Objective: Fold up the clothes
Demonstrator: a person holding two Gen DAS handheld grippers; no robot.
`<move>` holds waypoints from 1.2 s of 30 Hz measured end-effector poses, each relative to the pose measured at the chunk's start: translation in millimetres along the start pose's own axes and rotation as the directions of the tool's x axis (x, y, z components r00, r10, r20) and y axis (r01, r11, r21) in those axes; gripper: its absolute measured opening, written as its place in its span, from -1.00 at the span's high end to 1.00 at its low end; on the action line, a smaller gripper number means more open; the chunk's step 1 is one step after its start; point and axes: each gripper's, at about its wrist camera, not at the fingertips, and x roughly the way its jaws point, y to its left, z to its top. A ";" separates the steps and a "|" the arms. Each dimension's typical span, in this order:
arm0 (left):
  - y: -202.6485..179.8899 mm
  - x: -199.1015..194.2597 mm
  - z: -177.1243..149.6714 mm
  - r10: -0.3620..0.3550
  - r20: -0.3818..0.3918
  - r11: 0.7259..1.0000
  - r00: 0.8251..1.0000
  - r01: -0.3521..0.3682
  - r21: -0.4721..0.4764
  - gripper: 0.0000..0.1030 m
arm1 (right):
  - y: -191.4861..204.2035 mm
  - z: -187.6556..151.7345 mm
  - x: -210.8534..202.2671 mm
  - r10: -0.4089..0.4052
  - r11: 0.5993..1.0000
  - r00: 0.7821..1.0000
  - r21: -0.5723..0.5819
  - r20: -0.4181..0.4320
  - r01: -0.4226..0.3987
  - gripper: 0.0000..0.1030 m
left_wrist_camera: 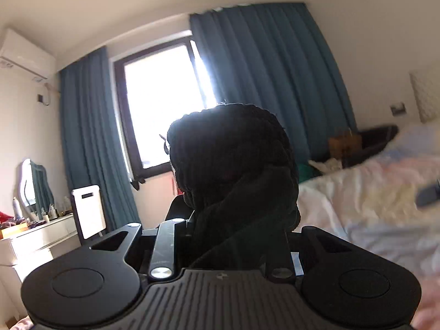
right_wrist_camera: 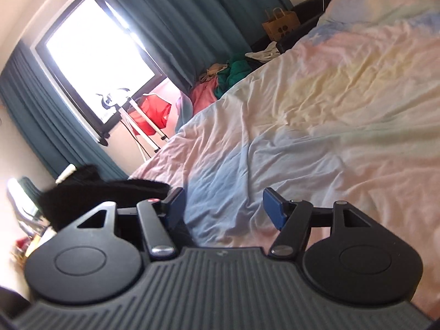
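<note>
Left wrist view shows 1 black knit garment [left_wrist_camera: 233, 170] bunched between the left tongs [left_wrist_camera: 233, 236], which are clamped on it; the cloth rises in a rounded heap ahead of the tongs and is carried in the air against the bright window [left_wrist_camera: 162, 96], clear of the bed [left_wrist_camera: 371, 206]. Judgement on handling: soft, limp, thick ribbed knit, fairly light for its bulk; it will sag and drape rather than hold any shape; not fragile, and the coarse surface should resist slipping. Best hold is judged to be along a hem, shoulder seam or cuff, 1 edge per hand, so the piece can be spread flat; the present grip takes a bundled mass, so no seam or edge can be picked out. Appearance: black throughout, cable or rib texture visible along the upper outline, mostly silhouetted; type of garment cannot be told.

Right wrist view shows the right tongs [right_wrist_camera: 227, 209] standing apart with nothing between the blue pads [right_wrist_camera: 272, 210], pointing down over the bed's pastel sheet; the same black garment shows at the left edge of that view, beside the tongs, not touching them.

Surroundings: teal curtains [left_wrist_camera: 275, 63] flank the window; a heap of other clothes [right_wrist_camera: 220, 79] lies beyond the far side of the bed; a paper bag [right_wrist_camera: 280, 24] stands further back; a white dressing table [left_wrist_camera: 41, 236] sits at left.
</note>
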 end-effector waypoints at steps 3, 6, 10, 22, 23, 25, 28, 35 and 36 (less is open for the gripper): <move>-32.8 11.2 -26.9 -0.069 -0.072 0.986 0.995 0.079 0.147 0.38 | -10.4 -0.5 10.2 0.093 0.991 0.995 0.102 -0.030 -0.090 -0.28; -37.7 22.0 -39.2 -0.093 -0.095 0.969 0.991 0.112 0.220 0.23 | -15.8 -1.9 16.6 0.197 0.967 0.980 0.171 -0.021 -0.191 -0.28; -21.2 30.4 -49.6 -0.146 -0.178 0.941 0.973 0.192 0.280 -0.60 | -11.5 -6.9 29.2 0.294 0.934 0.953 0.230 -0.068 -0.272 -0.28; 83.6 -8.4 -86.6 -0.189 -0.261 0.852 0.947 0.290 0.436 -0.99 | 7.3 -24.9 34.7 0.309 0.937 0.936 0.224 -0.171 -0.268 -0.64; 95.9 -6.0 -88.2 -0.152 -0.259 0.872 0.954 0.253 0.418 -0.99 | 8.6 -26.0 34.2 0.307 0.938 0.936 0.223 -0.174 -0.266 -0.64; 120.9 1.9 -91.7 -0.084 -0.267 0.914 0.960 0.180 0.362 -0.99 | 12.1 -28.8 33.6 0.285 0.945 0.941 0.216 -0.181 -0.245 -0.65; 155.1 21.0 -99.4 -0.019 -0.330 0.968 0.944 0.099 0.229 -0.99 | 22.7 -35.1 33.1 0.249 0.962 0.949 0.163 -0.194 -0.219 -0.65; 198.9 60.7 -106.1 0.072 -0.423 0.997 0.903 -0.059 0.044 -1.00 | 41.7 -52.8 39.7 0.094 0.995 0.972 0.001 -0.215 -0.096 -0.69; 197.6 61.7 -107.0 0.077 -0.429 0.997 0.900 -0.066 0.040 -1.00 | 42.9 -55.3 42.4 0.068 0.997 0.973 -0.018 -0.222 -0.074 -0.69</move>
